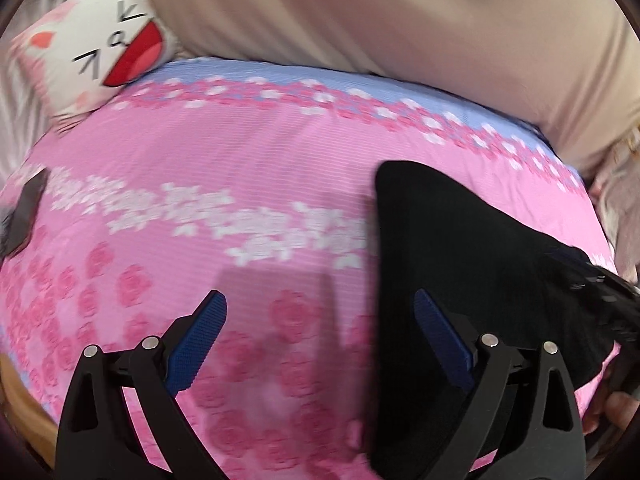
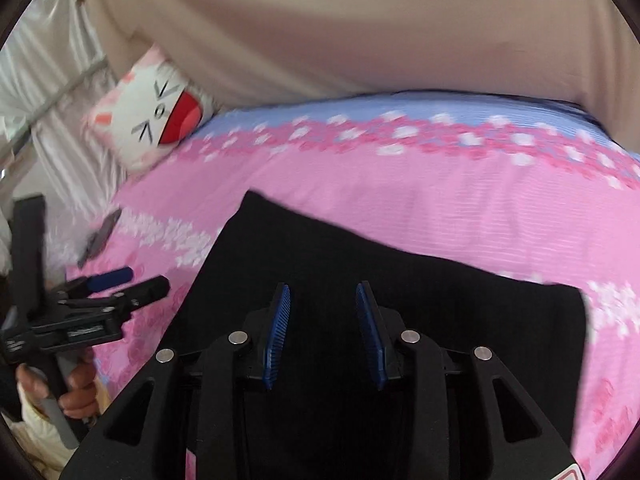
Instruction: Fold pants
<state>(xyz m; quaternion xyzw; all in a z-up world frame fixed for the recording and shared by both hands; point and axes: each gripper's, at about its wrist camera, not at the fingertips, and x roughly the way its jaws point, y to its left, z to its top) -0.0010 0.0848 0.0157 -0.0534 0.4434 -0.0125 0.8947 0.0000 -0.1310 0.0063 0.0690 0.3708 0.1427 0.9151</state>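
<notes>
The black pants (image 2: 360,256) lie flat as a folded slab on the pink floral bedspread (image 2: 440,208). In the left wrist view the pants (image 1: 460,248) are on the right. My left gripper (image 1: 320,308) is open wide and empty, above the bedspread (image 1: 240,160) just left of the pants; it also shows in the right wrist view (image 2: 132,278). My right gripper (image 2: 323,292) is open, partly closed, and empty, hovering over the near part of the pants; its body shows at the right edge of the left wrist view (image 1: 600,292).
A white cat-face pillow (image 1: 100,48) lies at the bed's far left corner, also in the right wrist view (image 2: 160,120). A beige padded headboard (image 1: 400,12) runs along the far side. A dark small object (image 1: 24,208) lies at the bed's left edge. White curtains (image 2: 48,80) hang at left.
</notes>
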